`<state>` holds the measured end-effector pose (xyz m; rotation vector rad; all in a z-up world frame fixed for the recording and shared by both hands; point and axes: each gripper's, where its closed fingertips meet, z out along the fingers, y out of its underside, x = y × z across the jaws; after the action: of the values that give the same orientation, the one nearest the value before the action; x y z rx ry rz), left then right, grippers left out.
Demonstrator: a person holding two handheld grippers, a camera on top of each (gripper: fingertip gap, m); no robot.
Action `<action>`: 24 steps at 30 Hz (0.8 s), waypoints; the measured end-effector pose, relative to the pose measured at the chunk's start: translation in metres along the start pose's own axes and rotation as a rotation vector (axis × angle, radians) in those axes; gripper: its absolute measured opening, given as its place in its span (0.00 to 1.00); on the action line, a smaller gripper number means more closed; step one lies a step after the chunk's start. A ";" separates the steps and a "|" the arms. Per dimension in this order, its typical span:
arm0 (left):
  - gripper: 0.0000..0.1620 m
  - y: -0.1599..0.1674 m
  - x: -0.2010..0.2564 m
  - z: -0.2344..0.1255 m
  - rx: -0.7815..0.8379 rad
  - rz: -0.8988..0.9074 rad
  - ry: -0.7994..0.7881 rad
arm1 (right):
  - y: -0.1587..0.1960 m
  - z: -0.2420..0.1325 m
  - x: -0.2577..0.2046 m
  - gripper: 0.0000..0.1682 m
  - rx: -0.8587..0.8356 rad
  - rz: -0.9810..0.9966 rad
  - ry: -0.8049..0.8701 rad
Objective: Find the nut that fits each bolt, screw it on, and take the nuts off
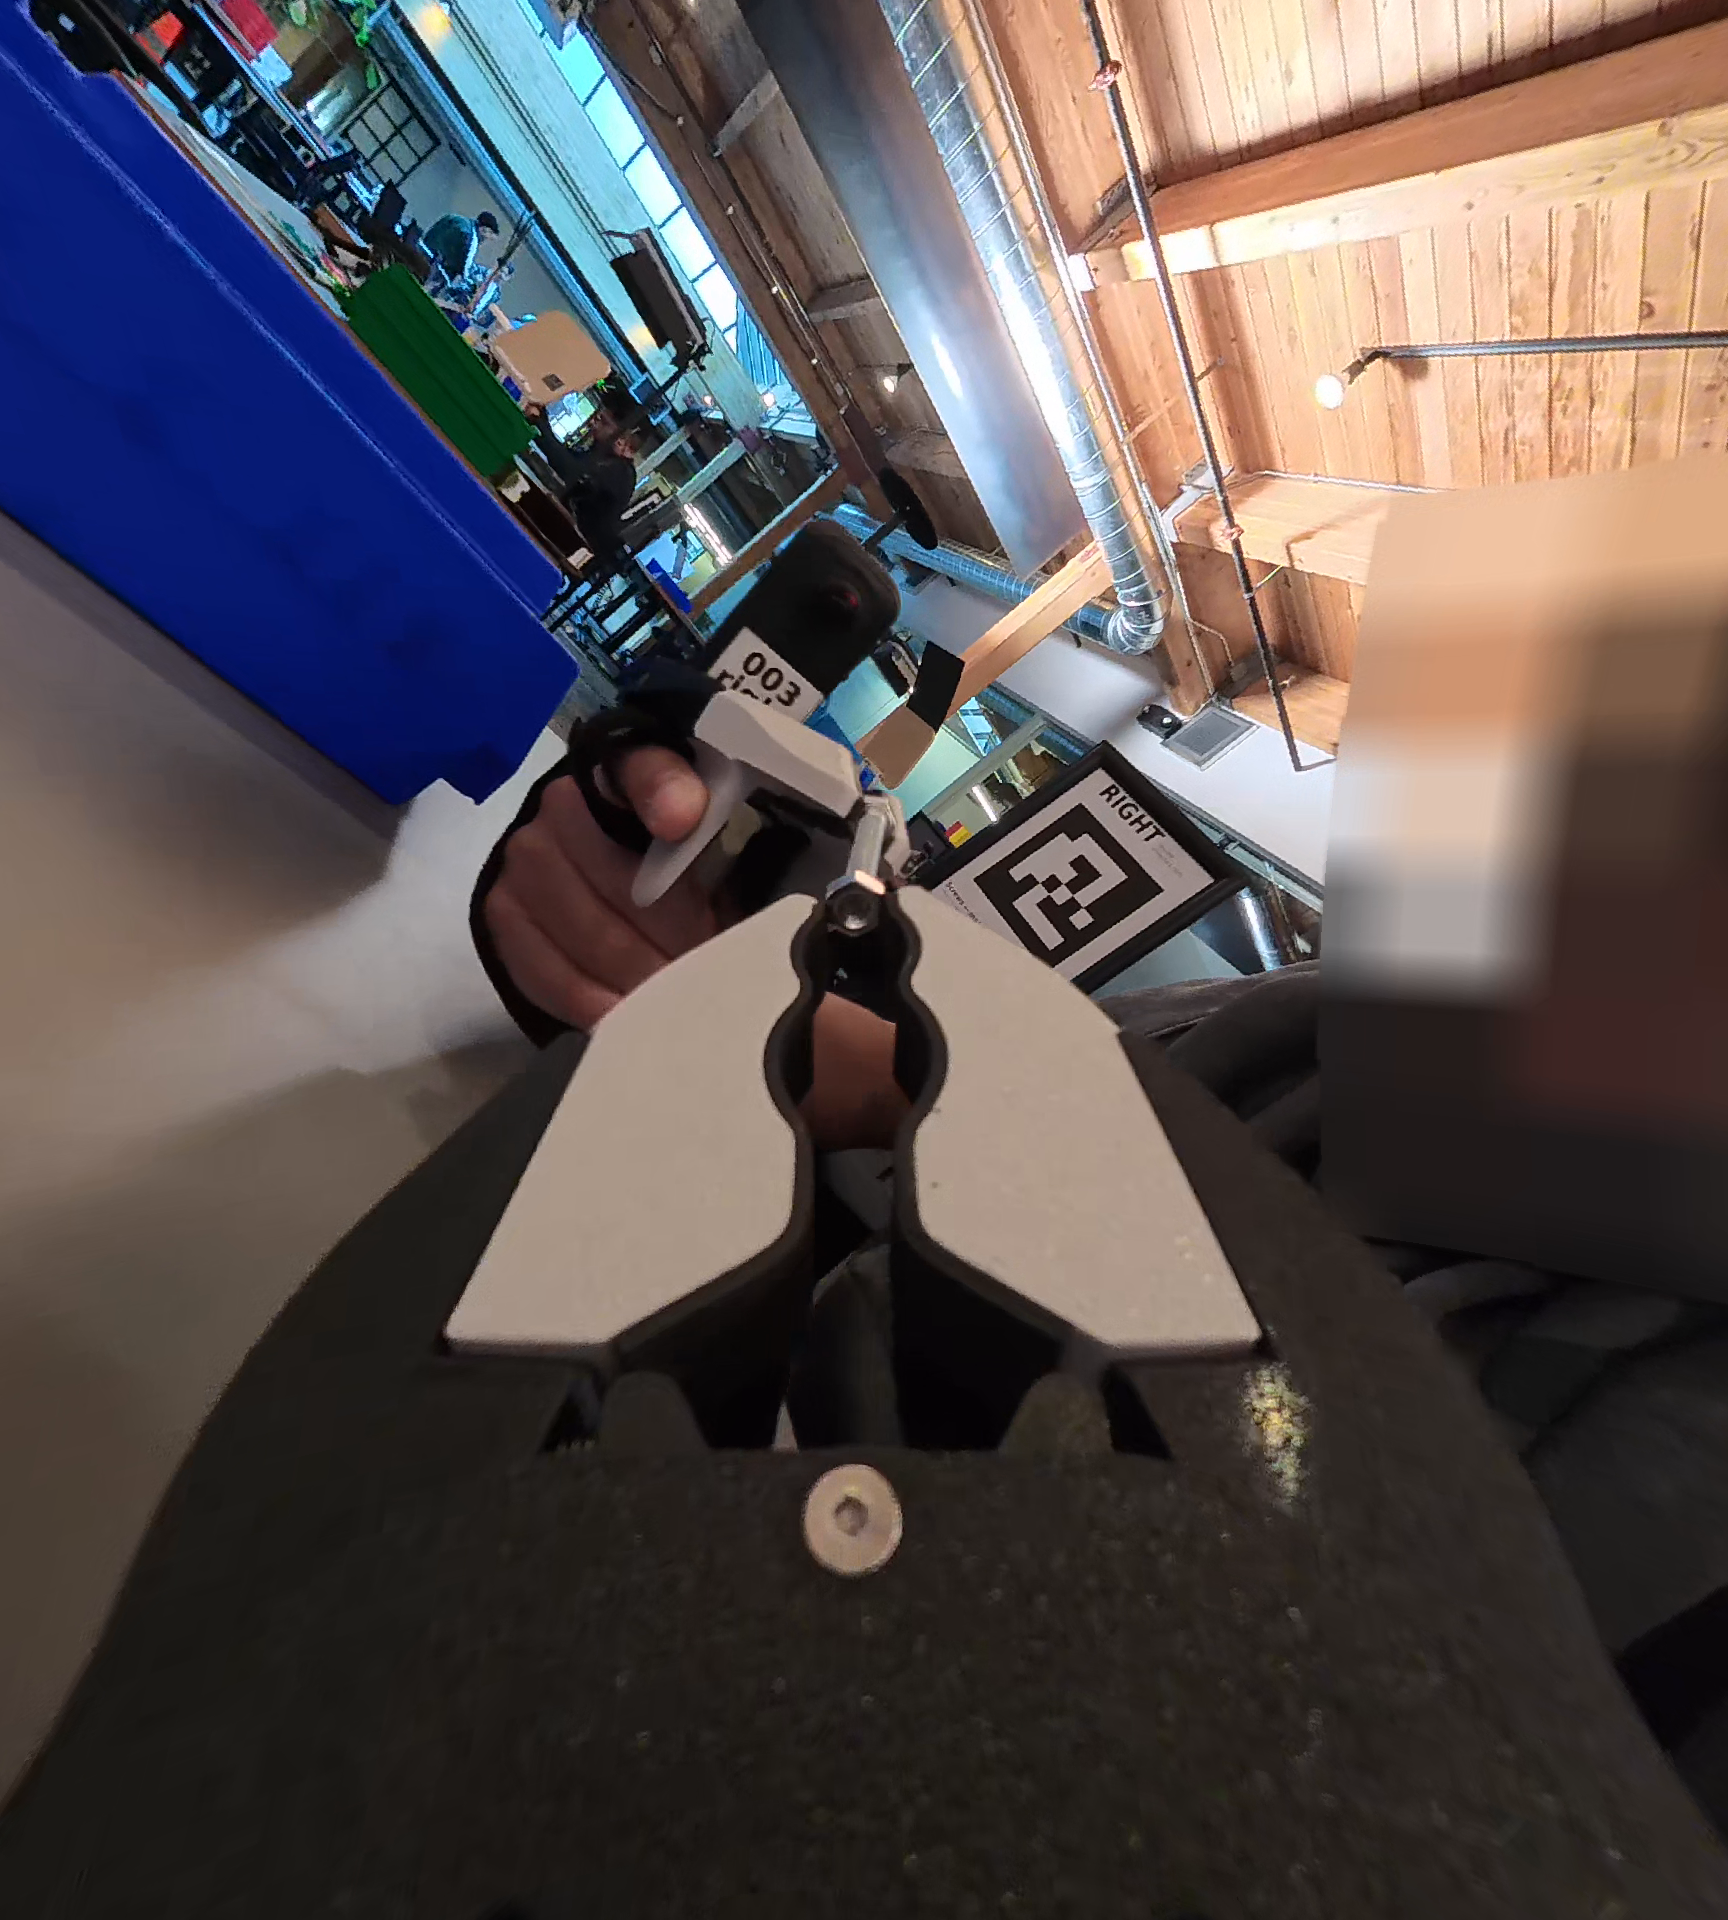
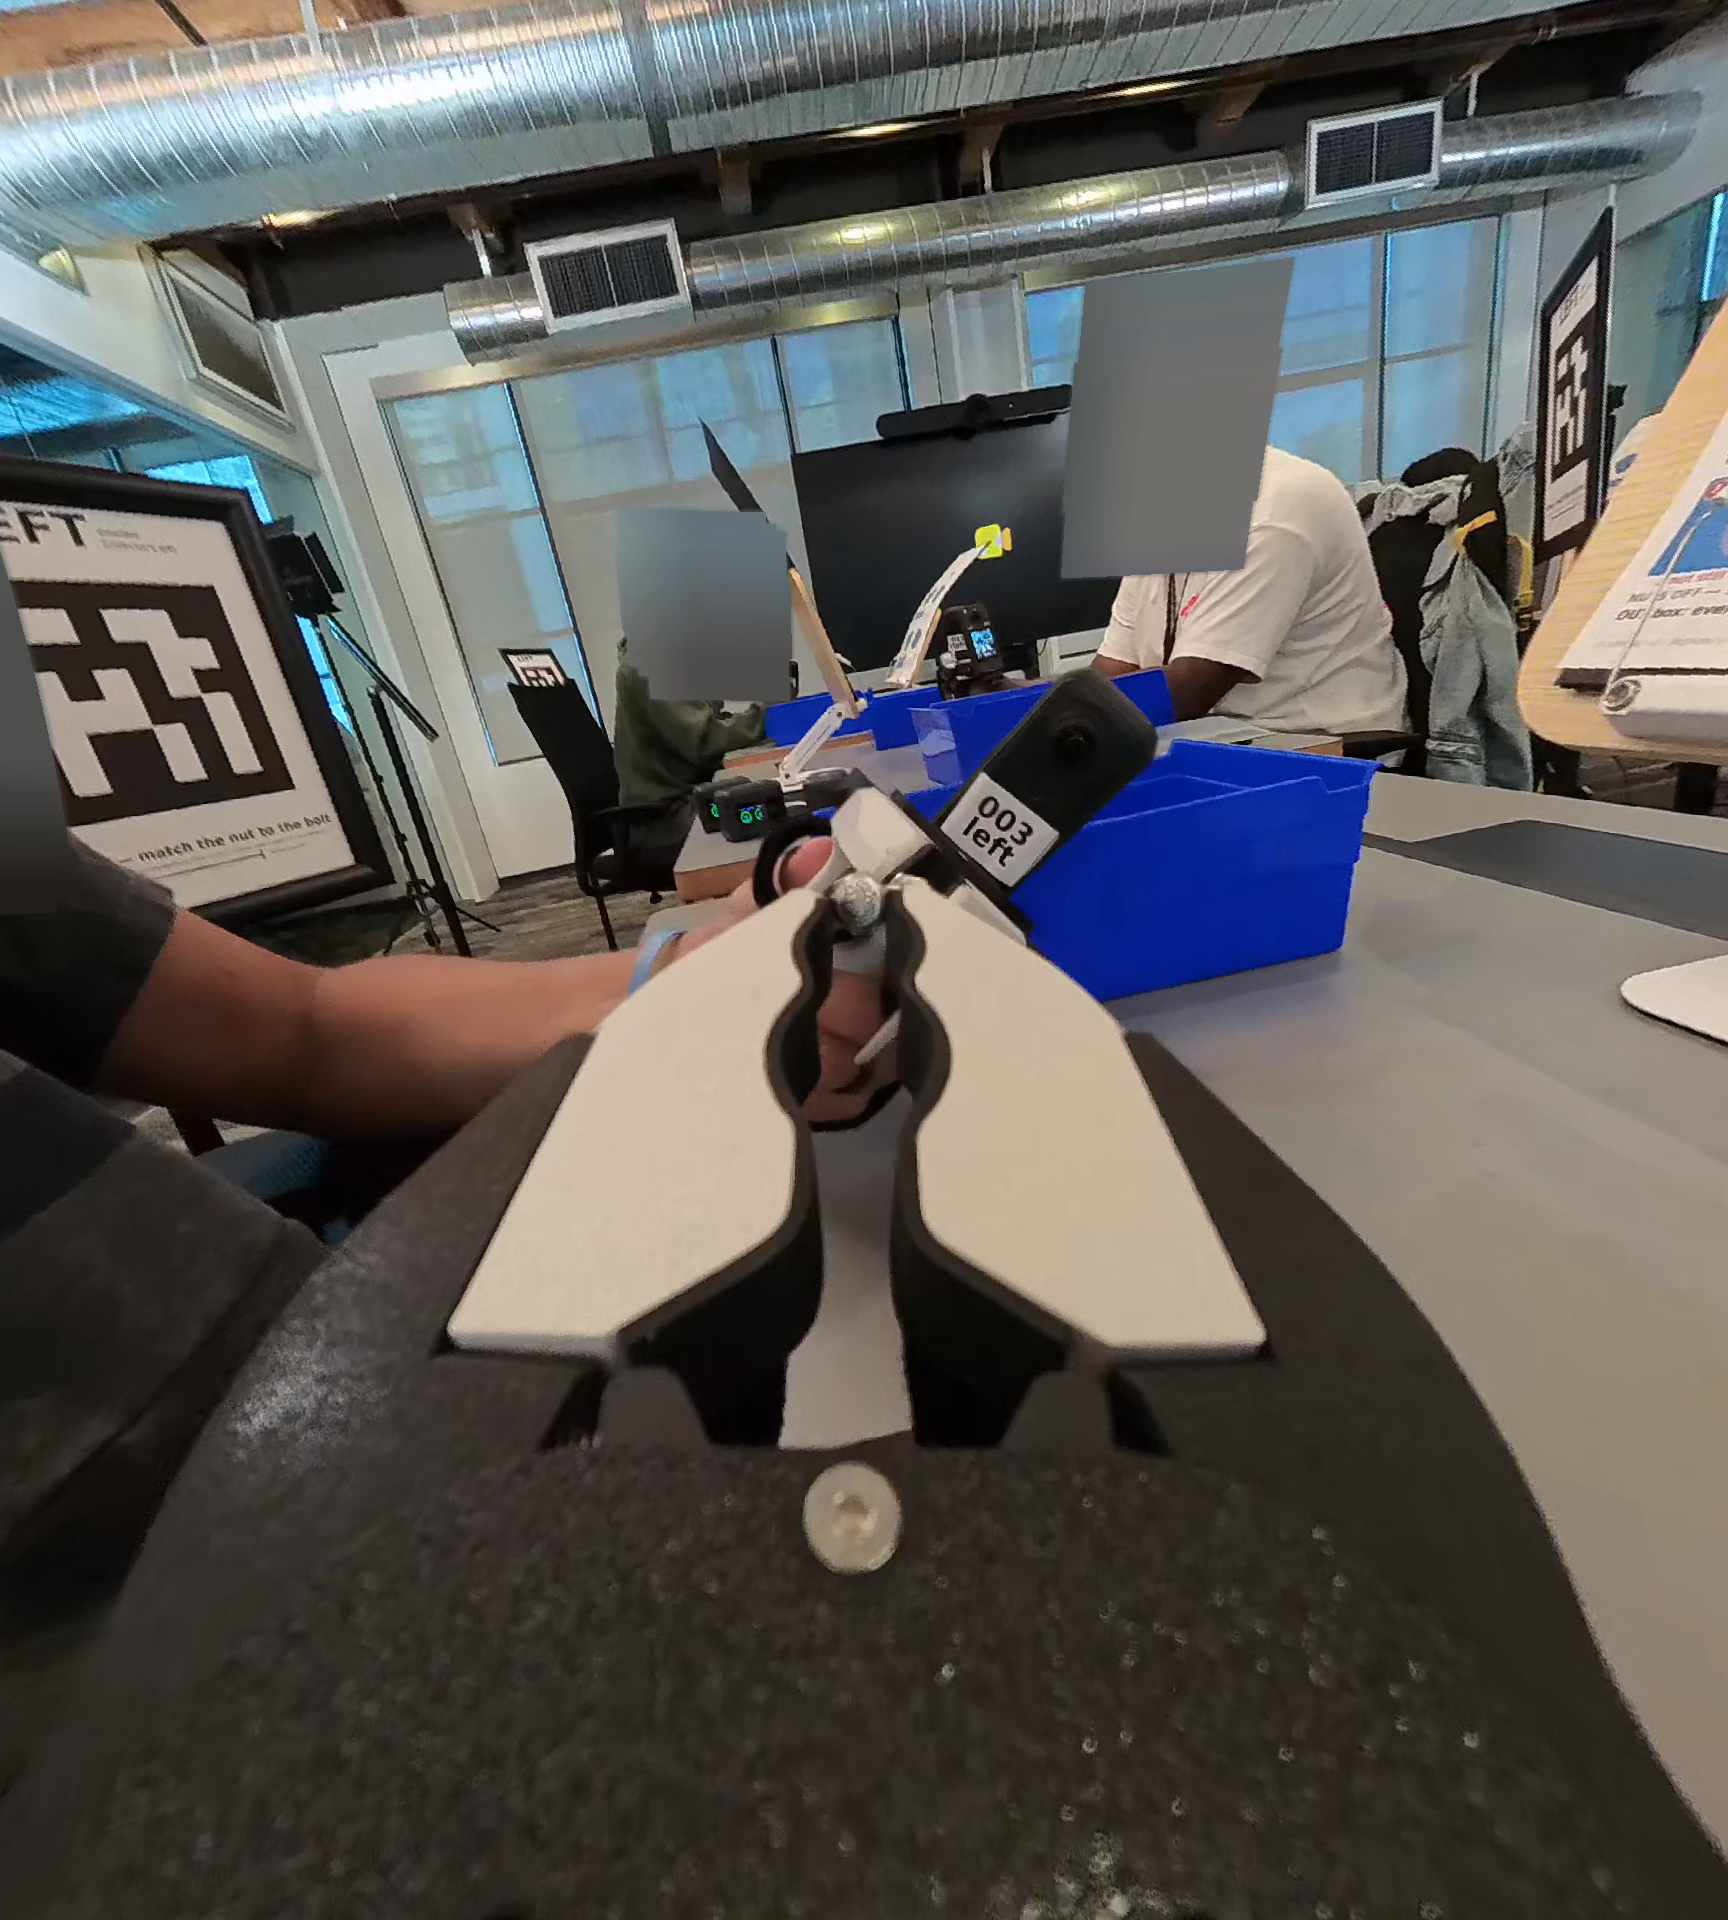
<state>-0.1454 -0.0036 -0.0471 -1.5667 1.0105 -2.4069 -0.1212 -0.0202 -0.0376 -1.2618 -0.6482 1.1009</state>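
Both grippers are up off the counter (image 2: 1462, 1091), nose to nose in mid-air. The left gripper (image 1: 855, 914) has its fingers (image 1: 694, 1122) drawn narrow around a hex nut (image 1: 852, 902) at the very tips. The bolt (image 1: 870, 844) runs from that nut away to the right gripper (image 2: 858, 902), whose fingers (image 2: 1026, 1143) are pinched tight on the bolt's rounded head.

So the nut sits on the bolt's end, between the two tips. Whether it is going on or coming off, I can't tell from here.

To do this well, I'd say: keep bolt and nut on one straight line, hold the bolt dead still, and turn the nut in short twists, regripping each time. Any tilt risks a cross-thread; too light a pinch and the nut may drop.

The count: one bolt, one nut, two grippers. One blue bin (image 2: 1203, 862) stands on the counter behind them; its contents are hidden.
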 end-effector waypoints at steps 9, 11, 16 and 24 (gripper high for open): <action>0.06 -0.001 -0.010 -0.005 0.017 0.060 -0.066 | 0.008 0.001 0.009 0.06 -0.041 0.031 0.046; 0.06 -0.005 -0.008 -0.005 0.038 0.152 -0.097 | 0.009 0.001 0.010 0.06 -0.032 0.074 0.043; 0.06 -0.001 -0.005 -0.002 0.034 0.292 -0.101 | 0.004 0.001 0.008 0.06 0.022 0.225 -0.027; 0.06 -0.001 -0.002 0.003 0.071 0.579 -0.188 | 0.003 -0.003 0.009 0.06 0.086 0.480 -0.087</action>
<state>-0.1419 -0.0036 -0.0474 -1.2273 1.1313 -1.8484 -0.1154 -0.0133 -0.0427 -1.3355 -0.3613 1.5672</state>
